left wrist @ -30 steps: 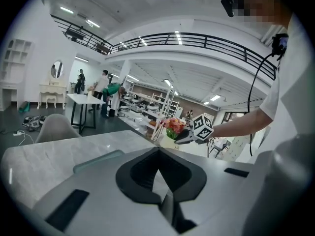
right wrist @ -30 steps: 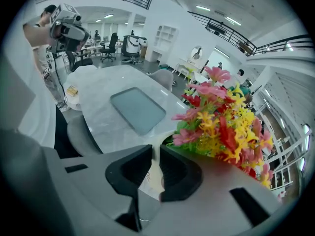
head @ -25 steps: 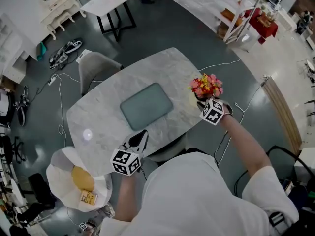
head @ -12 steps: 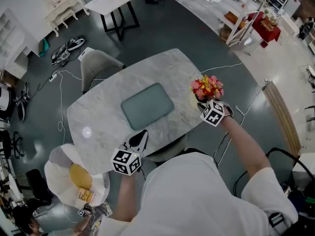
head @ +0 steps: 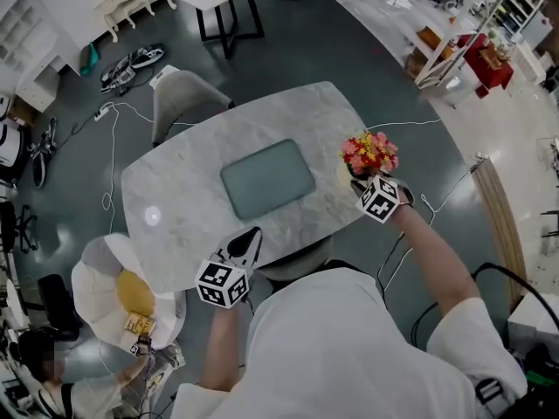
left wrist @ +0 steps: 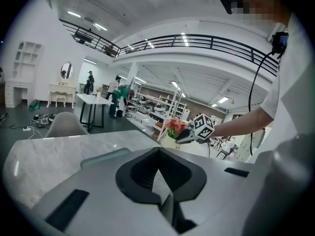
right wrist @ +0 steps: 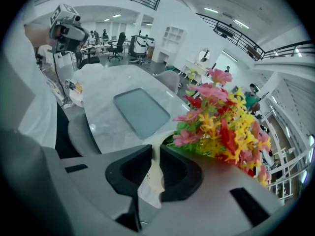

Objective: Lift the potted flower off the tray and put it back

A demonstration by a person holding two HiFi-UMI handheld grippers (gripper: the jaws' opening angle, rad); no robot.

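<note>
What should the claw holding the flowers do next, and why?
Probably carry the potted flower across to the tray and lower it there. The right claw is clamped on the pot's rim near the edge of the table, and the tray in the middle has nothing on it.

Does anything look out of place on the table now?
The potted flower is off the tray, near the right edge of the table, with the right gripper closed on its rim. The tray lies empty. Nothing looks spilled or damaged.
</note>
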